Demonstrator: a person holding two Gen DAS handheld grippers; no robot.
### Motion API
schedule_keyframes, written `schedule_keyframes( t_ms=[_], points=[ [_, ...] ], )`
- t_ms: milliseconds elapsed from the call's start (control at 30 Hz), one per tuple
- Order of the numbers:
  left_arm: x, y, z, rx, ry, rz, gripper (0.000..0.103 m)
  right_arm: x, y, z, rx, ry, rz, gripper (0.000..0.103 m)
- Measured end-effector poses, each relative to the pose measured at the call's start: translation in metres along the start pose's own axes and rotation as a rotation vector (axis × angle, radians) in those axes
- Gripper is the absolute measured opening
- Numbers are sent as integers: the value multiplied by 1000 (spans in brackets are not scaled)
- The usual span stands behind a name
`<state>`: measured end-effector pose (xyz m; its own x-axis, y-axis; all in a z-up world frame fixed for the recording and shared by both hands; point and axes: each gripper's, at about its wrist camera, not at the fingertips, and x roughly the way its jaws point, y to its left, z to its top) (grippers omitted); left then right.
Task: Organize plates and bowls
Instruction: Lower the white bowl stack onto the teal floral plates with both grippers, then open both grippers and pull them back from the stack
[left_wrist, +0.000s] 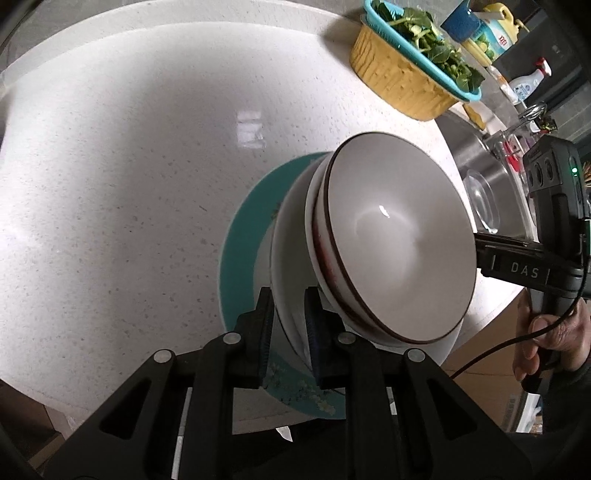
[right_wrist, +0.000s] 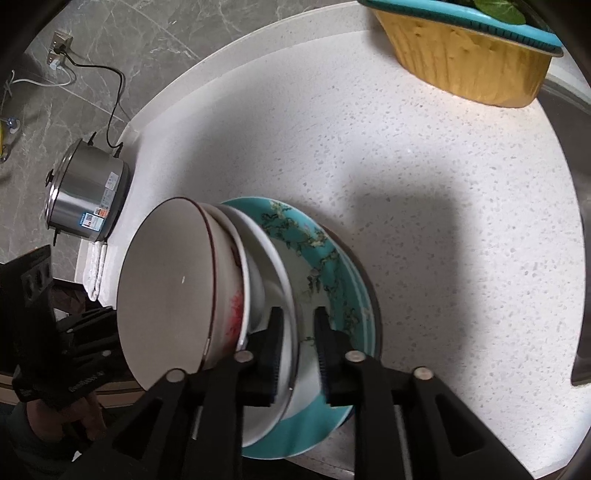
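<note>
Bowls (left_wrist: 399, 236) sat nested on teal plates (left_wrist: 236, 254) at the counter's (left_wrist: 110, 184) near edge. The left gripper (left_wrist: 289, 325), angled steeply down, pinched the lower white bowl's (left_wrist: 291, 229) rim. The right gripper (right_wrist: 298, 347), equally steep, straddled that rim from the right, seemingly slack. The stack's openings faced up, axis upright.

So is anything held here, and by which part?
The left gripper pinches the white bowl by its rim; the right gripper straddles that rim, jaws loose.

Glossy glazed ceramic bowls (left_wrist: 399, 236); speckled polished stone counter (left_wrist: 129, 184); brushed steel pot (right_wrist: 86, 192).
</note>
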<state>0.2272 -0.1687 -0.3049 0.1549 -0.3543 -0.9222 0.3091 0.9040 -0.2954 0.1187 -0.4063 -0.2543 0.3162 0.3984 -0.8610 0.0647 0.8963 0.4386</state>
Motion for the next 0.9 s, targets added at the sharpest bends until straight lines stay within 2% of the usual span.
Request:
schedule_keyframes(
  t_ms=[167, 200, 300, 500, 567, 600, 633, 667, 700, 767, 800, 900],
  points=[
    [-15, -3, -6, -17, -45, 10, 16, -11, -4, -5, 2, -22, -10, 36],
    [-18, -4, -7, -20, -58, 18, 16, -14, -4, -6, -3, -30, -7, 41],
    [-31, -8, -16, -30, -98, 58, 16, -26, -3, -10, -23, -64, -8, 50],
    [-69, -26, -34, -40, -220, 140, 18, -61, 9, -17, -75, -153, -2, 58],
    [-83, -34, -38, -31, -262, 167, 24, -74, 20, -21, -103, -204, -6, 62],
    [-90, -40, -39, -20, -287, 185, 33, -86, 30, -25, -129, -251, -18, 70],
    [-95, -44, -40, -14, -309, 200, 52, -92, 37, -28, -144, -284, -30, 75],
    [-103, -48, -42, -11, -347, 225, 63, -102, 47, -35, -169, -335, -46, 83],
    [-110, -51, -45, -13, -384, 239, 70, -110, 54, -40, -190, -370, -53, 86],
    [-128, -54, -52, -38, -465, 214, 70, -123, 69, -53, -235, -439, -80, 91],
    [-134, -54, -54, -39, -474, 206, 71, -130, 78, -62, -251, -480, -99, 100],
    [-157, -59, -65, -27, -522, 167, 74, -146, 88, -86, -248, -576, -110, 103]
  ],
)
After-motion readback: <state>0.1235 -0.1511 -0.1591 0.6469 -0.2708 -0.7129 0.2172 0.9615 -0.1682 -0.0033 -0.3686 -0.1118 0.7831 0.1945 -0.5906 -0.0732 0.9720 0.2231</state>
